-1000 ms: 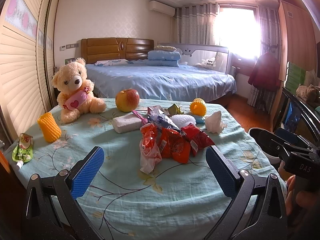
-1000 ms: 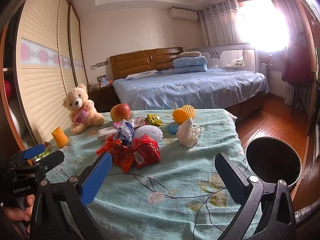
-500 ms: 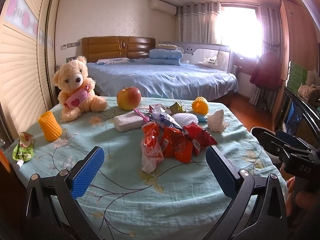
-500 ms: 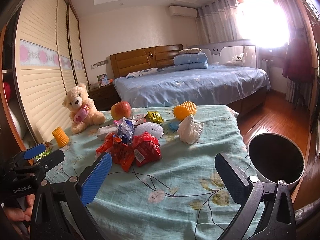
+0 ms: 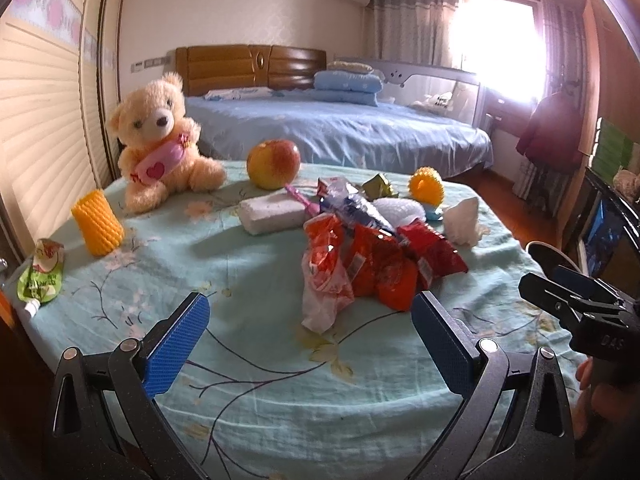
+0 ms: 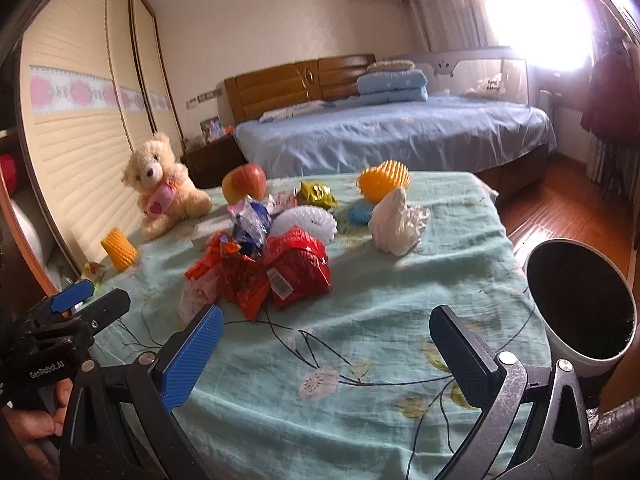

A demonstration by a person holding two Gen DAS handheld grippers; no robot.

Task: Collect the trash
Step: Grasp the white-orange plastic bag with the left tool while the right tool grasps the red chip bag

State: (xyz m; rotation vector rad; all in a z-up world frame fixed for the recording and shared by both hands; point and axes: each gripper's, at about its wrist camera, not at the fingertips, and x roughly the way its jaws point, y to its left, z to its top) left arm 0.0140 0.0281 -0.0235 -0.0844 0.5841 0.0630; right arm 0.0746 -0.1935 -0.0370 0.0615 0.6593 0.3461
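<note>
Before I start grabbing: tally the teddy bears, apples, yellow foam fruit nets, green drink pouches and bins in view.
Teddy bear: 1
Apple: 1
Yellow foam nets: 2, one by the bear, one at the table's far side
Green pouch: 1
Bin: 1
Total: 6

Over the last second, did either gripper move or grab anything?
Both grippers eased forward toward the pile of snack wrappers; the left gripper and right gripper stayed open and empty. Nothing was grabbed. The teddy bear, apple and bin are unmoved.
</note>
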